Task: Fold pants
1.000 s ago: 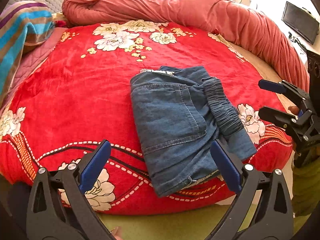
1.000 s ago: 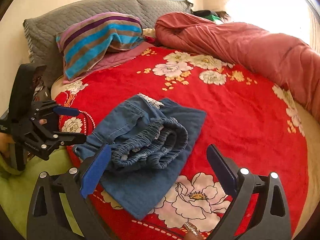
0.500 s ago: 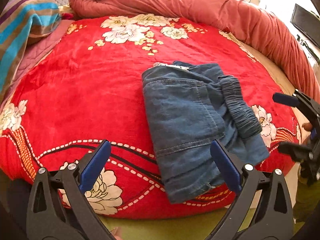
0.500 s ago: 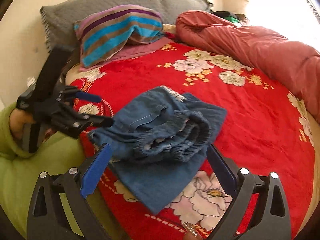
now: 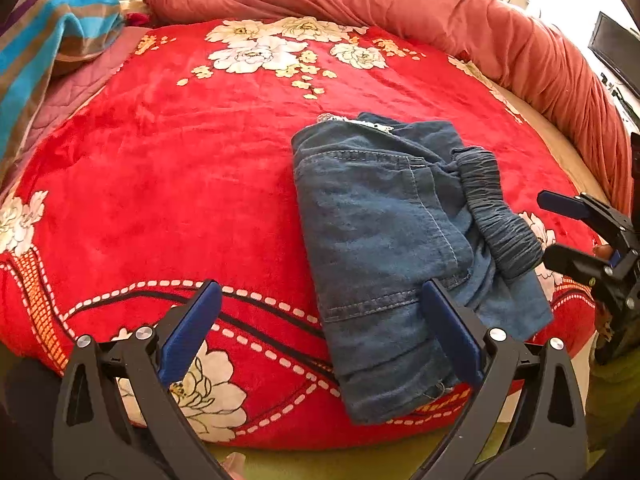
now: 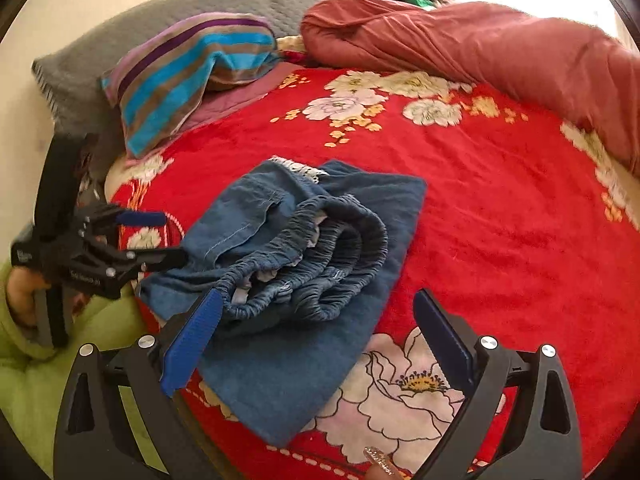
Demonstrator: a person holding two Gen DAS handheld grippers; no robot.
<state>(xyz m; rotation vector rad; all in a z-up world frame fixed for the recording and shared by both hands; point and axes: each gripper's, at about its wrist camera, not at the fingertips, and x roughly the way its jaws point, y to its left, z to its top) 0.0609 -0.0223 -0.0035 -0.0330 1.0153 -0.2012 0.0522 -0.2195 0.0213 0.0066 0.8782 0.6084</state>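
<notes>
The blue denim pants (image 5: 384,232) lie folded into a compact bundle on the red floral blanket (image 5: 180,184), elastic waistband on the right side; they also show in the right wrist view (image 6: 304,248) with the waistband layers facing me. My left gripper (image 5: 320,328) is open and empty, held above the bundle's near edge. My right gripper (image 6: 316,340) is open and empty just in front of the waistband. The right gripper also shows in the left wrist view (image 5: 560,228) at the bundle's right; the left gripper shows in the right wrist view (image 6: 168,236) at its left.
A rolled rust-red duvet (image 5: 400,4) lies along the far and right side of the bed. A striped towel (image 6: 188,72) rests on a grey pillow (image 6: 100,64) at the head. A dark screen (image 5: 616,52) stands at far right.
Both grippers have shifted slightly around the bundle and stay open. The left view has drawn a little closer. The pants have not moved.
</notes>
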